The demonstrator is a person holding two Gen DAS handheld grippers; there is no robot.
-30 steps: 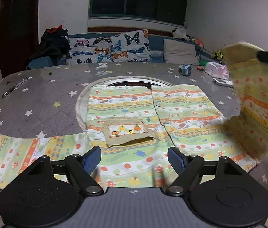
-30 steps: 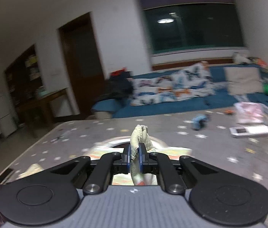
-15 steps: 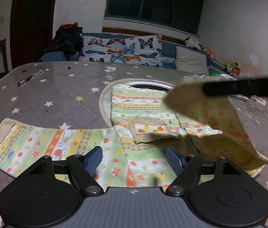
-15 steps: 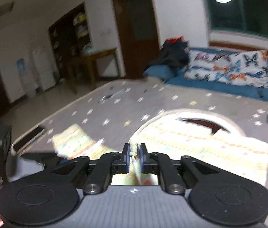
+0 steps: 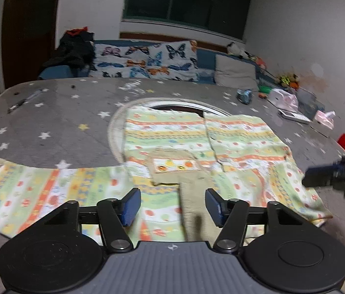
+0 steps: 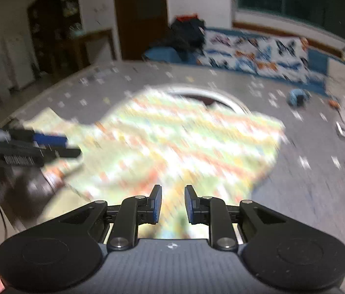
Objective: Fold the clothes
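The shirt, a small patterned top with green, orange and yellow bands and a tan chest pocket, lies front up on the grey star-printed tabletop, partly over a round inset ring; its right sleeve is already folded in, lying as a tan band across the near middle of the body with its cuff toward the near edge; its left sleeve is spread flat out to the left, not yet folded. The left claw hovers over the near hem, wide open and gripping nothing; the right claw is part open with nothing between its pads, above the shirt's right side, though that view is badly blurred. By this reading the fold is at an early stage: one sleeve done; the other sleeve, then the body folds, are left; the open left claw looks best placed for the left sleeve.
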